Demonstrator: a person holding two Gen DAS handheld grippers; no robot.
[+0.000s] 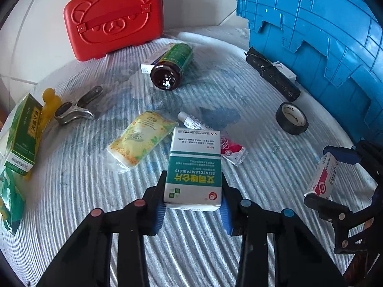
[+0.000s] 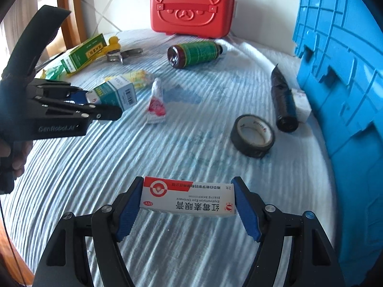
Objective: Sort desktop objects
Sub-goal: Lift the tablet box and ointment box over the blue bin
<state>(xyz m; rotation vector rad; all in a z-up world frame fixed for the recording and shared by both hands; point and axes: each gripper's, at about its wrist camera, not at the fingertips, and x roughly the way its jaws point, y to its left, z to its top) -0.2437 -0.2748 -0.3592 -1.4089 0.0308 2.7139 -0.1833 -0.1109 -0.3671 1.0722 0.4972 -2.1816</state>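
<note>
My left gripper (image 1: 193, 191) is shut on a white and teal Estazolam tablets box (image 1: 195, 167), held above the striped cloth. It also shows in the right wrist view (image 2: 105, 105) with the box (image 2: 115, 93). My right gripper (image 2: 188, 198) is shut on a white and red eye ointment box (image 2: 189, 199), held across its jaws; it shows at the right edge of the left wrist view (image 1: 322, 179). A red bear case (image 1: 115, 19) stands at the back. A blue crate (image 1: 323, 35) stands at the right.
On the cloth lie a brown bottle (image 1: 172, 67), a yellow sachet (image 1: 138, 138), a small tube (image 1: 194, 122), a red-white sachet (image 1: 233, 150), black tape (image 1: 292, 118), a black roll (image 1: 273, 74), a metal clip (image 1: 79, 107), a green box (image 1: 22, 131) and a yellow duck (image 1: 49, 102).
</note>
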